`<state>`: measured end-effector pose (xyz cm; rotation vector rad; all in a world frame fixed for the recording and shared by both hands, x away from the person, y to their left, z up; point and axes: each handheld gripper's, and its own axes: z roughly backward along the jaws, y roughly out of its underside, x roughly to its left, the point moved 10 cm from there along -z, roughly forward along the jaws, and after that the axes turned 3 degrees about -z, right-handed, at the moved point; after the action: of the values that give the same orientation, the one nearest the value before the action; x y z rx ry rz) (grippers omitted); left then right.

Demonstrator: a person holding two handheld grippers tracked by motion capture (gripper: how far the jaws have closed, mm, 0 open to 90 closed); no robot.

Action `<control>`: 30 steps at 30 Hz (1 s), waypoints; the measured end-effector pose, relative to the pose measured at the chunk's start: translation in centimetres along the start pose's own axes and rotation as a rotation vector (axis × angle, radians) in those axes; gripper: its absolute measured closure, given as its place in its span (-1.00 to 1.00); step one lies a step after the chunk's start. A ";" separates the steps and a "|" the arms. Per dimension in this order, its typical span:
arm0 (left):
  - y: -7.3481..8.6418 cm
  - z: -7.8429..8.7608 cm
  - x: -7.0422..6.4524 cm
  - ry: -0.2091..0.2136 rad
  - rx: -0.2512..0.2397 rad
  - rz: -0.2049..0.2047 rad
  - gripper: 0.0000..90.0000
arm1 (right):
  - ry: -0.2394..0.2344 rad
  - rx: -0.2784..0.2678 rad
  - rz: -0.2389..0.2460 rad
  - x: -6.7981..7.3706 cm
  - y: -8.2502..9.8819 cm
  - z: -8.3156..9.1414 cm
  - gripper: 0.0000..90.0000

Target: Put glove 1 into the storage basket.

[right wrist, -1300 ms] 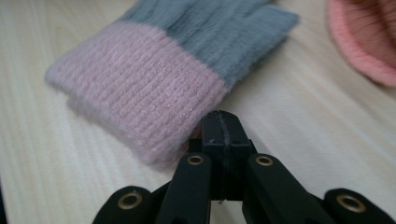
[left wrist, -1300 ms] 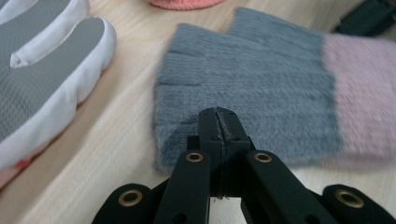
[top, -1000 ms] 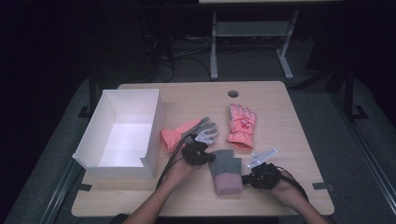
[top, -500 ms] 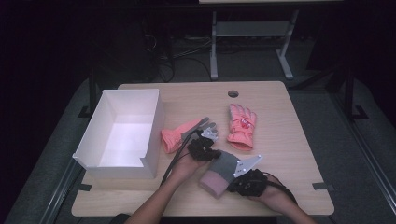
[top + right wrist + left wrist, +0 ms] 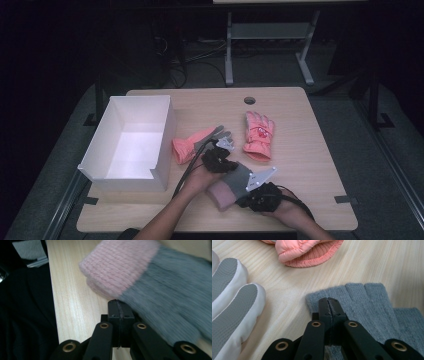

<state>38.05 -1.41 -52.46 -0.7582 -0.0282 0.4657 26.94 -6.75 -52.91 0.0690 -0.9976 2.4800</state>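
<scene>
A grey knit glove (image 5: 237, 175) with a pink cuff (image 5: 221, 196) lies slanted near the table's front edge. My left gripper (image 5: 230, 165) is shut on its finger end; the left gripper view has the jaws together over the grey fingers (image 5: 362, 302). My right gripper (image 5: 243, 196) is shut at the glove's side, where the pink cuff (image 5: 117, 267) meets the grey knit (image 5: 170, 302). A coral glove (image 5: 258, 135) lies palm down just beyond. A second coral glove (image 5: 192, 145) with grey-padded white fingers (image 5: 234, 302) lies to its left.
A white open box (image 5: 167, 130) stands on the left of the wooden table (image 5: 310, 165). A round cable hole (image 5: 249, 100) is at the far edge. Cables trail from both grippers toward the front. A metal stand (image 5: 270, 35) sits on the floor behind.
The grey glove has turned from straight to slanted, its pink cuff swinging left. My right gripper has moved left along the front edge with it. The left gripper has hardly moved.
</scene>
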 end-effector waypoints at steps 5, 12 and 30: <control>-0.2 0.7 -0.5 0.015 -0.016 0.018 0.85 | 0.032 -0.025 -0.050 -0.9 0.6 1.8 0.68; 0.1 2.5 -1.2 0.012 -0.012 0.005 0.22 | 0.153 -0.081 -0.166 -3.8 2.3 5.4 0.11; 2.4 4.0 -4.1 -0.016 0.010 -0.008 -0.70 | 0.421 -0.152 -0.362 -10.7 8.2 9.7 -0.71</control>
<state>32.61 1.02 -50.59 -0.7441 -0.0437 0.4639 31.69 -22.66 -53.31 -0.2856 -0.8938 1.9731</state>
